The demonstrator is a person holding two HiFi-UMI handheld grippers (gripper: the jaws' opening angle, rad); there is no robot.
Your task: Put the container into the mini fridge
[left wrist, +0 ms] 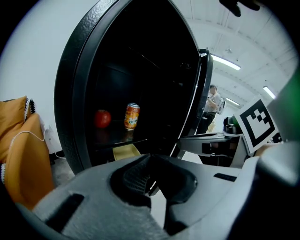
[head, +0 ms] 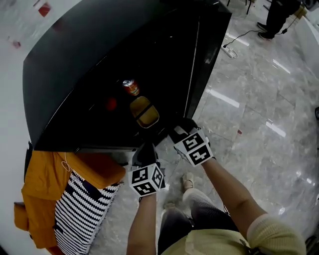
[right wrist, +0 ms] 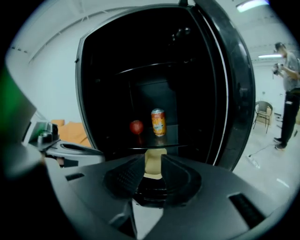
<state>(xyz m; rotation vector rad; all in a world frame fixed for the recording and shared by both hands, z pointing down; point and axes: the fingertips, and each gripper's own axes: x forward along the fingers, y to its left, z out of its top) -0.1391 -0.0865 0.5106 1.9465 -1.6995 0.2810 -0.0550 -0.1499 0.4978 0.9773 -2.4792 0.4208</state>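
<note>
The black mini fridge point(head: 75, 64) stands open, its door point(head: 204, 50) swung out to the right. A yellow container point(head: 144, 112) lies low inside, under the shelf that carries an orange can point(head: 131, 87) and a red apple point(head: 111, 103). My right gripper point(head: 177, 130) is just outside the opening, right of the container. In the right gripper view its jaws point(right wrist: 152, 159) stand a narrow gap apart, and the container point(right wrist: 153, 165) shows through that gap, beyond the pads. My left gripper point(head: 145, 149) hangs lower, in front of the fridge. Its jaws point(left wrist: 150, 161) meet with nothing between them.
An orange cloth point(head: 50, 199) and a black-and-white striped bag point(head: 82, 209) lie against the fridge's left side. A person point(head: 279, 15) stands far off on the marble floor, near a power strip and cable point(head: 230, 50).
</note>
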